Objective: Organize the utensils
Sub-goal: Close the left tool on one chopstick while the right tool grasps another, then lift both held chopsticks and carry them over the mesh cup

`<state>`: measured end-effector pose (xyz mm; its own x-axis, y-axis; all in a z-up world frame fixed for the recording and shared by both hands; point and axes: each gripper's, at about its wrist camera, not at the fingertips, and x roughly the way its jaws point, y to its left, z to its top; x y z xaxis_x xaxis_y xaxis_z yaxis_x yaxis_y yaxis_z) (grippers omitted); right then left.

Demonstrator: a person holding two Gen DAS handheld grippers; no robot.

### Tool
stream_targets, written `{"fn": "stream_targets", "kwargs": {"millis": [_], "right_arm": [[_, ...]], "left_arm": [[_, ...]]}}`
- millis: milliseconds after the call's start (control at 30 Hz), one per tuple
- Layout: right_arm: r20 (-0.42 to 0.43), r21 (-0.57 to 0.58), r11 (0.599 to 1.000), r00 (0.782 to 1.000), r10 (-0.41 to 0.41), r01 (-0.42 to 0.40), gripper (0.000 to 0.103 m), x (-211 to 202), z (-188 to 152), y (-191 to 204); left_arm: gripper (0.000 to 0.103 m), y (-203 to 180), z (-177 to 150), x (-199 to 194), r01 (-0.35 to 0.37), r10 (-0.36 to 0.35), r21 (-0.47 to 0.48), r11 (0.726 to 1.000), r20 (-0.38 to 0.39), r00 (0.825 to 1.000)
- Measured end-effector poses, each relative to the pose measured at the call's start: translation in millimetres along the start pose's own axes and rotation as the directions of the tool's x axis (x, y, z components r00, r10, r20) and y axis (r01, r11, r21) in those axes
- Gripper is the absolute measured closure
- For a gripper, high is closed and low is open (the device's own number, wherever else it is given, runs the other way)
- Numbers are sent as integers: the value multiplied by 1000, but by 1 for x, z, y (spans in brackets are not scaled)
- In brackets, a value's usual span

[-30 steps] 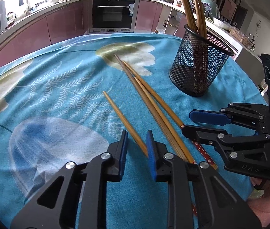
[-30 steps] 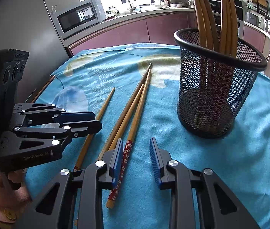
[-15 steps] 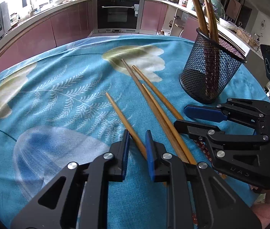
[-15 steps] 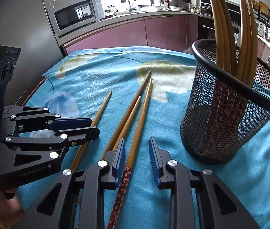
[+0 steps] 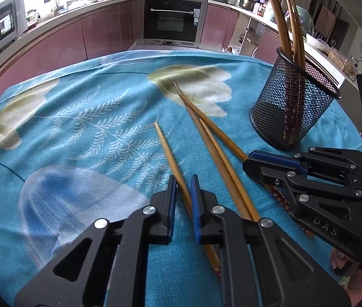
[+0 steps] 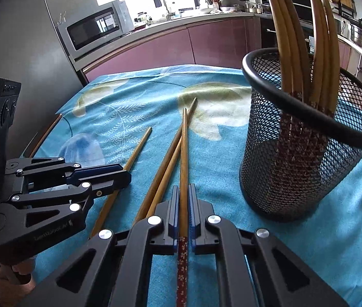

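Four chopsticks lie on the blue tablecloth (image 5: 78,133); more chopsticks stand up in the black mesh cup (image 6: 306,158), which sits on the cloth to the right of them.

The right gripper (image 6: 184,204) has just been closing, and now its two blue pads pinch the chopstick with the red flower end (image 6: 184,158); that stick runs straight out in front of the gripper, away from the person, with its thin tip far off and its red end back under the gripper; the mesh cup is just beside it, ahead and to the right, so this hand is the nearer one to the cup.

The left gripper (image 5: 181,192) has just been closing too, on the lone chopstick (image 5: 170,153); this stick lies apart from the other three, to their left, and it also points away from the person, leaning a bit to the left; the pads look pressed against it, low near the cloth.

The two sticks in the middle (image 6: 165,163) lie between the grippers and touch each other; no gripper holds them.

I think each held stick must be lifted, tipped upright and dropped into the cup; the left one has farther to go, across the loose sticks.
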<state>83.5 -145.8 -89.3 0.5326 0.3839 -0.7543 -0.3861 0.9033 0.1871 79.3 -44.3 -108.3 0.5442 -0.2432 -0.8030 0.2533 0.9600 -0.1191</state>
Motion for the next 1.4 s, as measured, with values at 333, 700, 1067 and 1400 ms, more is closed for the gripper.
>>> {"fn": "stream_targets", "kwargs": {"millis": [333,700,1067,1400], "right_arm": [[29,14,998,998,60,-60,97,-22,-9,-3],[52,-2,996,994,93,-94,97,-40,-12,0],[132,-29,985,976,171,-169,97,-77,-8,1],[199,-15,970,950,242,-244,97,-104,-4,-12]], "left_arm": [[96,5,-7,-12,-9,9,1,1000,11,1000],[93,5,-9,-6,-51,52,51,997,-12,999],[96,4,-4,-17,-6,5,31,1000,11,1000],[96,-3,17,-76,201,-202,24,979,127,971]]}}
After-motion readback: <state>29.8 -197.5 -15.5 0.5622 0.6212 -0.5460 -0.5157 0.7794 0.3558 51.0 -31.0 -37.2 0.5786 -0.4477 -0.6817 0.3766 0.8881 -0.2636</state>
